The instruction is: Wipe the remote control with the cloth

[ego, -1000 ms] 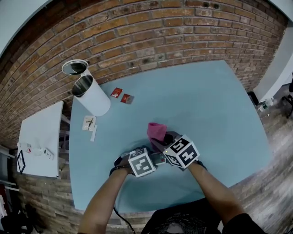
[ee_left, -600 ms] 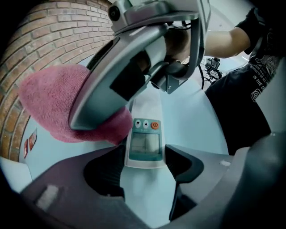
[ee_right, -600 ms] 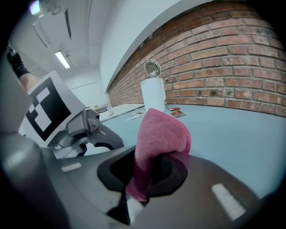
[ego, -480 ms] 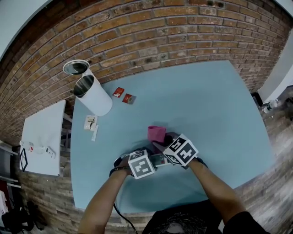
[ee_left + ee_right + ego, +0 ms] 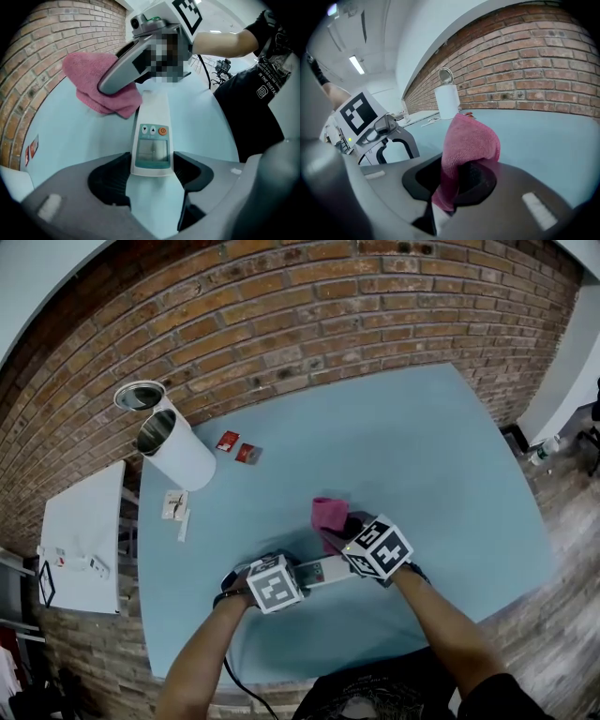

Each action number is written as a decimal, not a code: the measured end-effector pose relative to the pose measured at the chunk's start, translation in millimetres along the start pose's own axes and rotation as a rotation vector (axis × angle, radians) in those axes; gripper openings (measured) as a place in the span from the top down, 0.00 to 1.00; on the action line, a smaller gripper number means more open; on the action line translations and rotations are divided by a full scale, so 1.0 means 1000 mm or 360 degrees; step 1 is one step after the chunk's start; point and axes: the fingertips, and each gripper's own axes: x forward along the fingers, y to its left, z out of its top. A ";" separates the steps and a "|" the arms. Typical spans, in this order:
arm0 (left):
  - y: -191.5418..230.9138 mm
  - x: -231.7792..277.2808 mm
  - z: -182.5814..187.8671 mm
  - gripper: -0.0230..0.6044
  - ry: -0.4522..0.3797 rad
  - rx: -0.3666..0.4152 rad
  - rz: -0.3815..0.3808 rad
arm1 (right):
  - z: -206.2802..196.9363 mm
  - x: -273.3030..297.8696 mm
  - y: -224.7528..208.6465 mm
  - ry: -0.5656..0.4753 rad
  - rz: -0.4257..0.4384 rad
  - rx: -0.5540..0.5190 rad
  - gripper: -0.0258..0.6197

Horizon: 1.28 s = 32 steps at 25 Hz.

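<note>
A white remote control [image 5: 152, 140] with a small screen and an orange button lies level over the light-blue table [image 5: 441, 456]. My left gripper [image 5: 151, 174] is shut on its near end, the pads against both sides. In the head view the remote [image 5: 319, 570] spans the gap between the two marker cubes. My right gripper [image 5: 454, 187] is shut on a folded pink cloth [image 5: 468, 140], which stands up out of its jaws. In the left gripper view the cloth [image 5: 89, 79] bunches at the remote's far end under the right gripper [image 5: 110, 86].
A tall white cylinder [image 5: 178, 448] and an open tin [image 5: 139, 395] stand at the table's far left, by the brick wall [image 5: 309, 306]. Two red packets [image 5: 227, 441] and paper cards [image 5: 175, 505] lie near them. A white side table [image 5: 84, 521] stands left.
My right gripper has slid with the cloth away from the left gripper, and more of the remote shows between the two. The left gripper has kept its hold and stayed put.
</note>
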 end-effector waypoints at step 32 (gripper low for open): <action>-0.007 -0.007 0.013 0.52 -0.0149 -0.0916 -0.0386 | -0.046 -0.118 -0.064 -0.0360 -0.0409 0.0470 0.86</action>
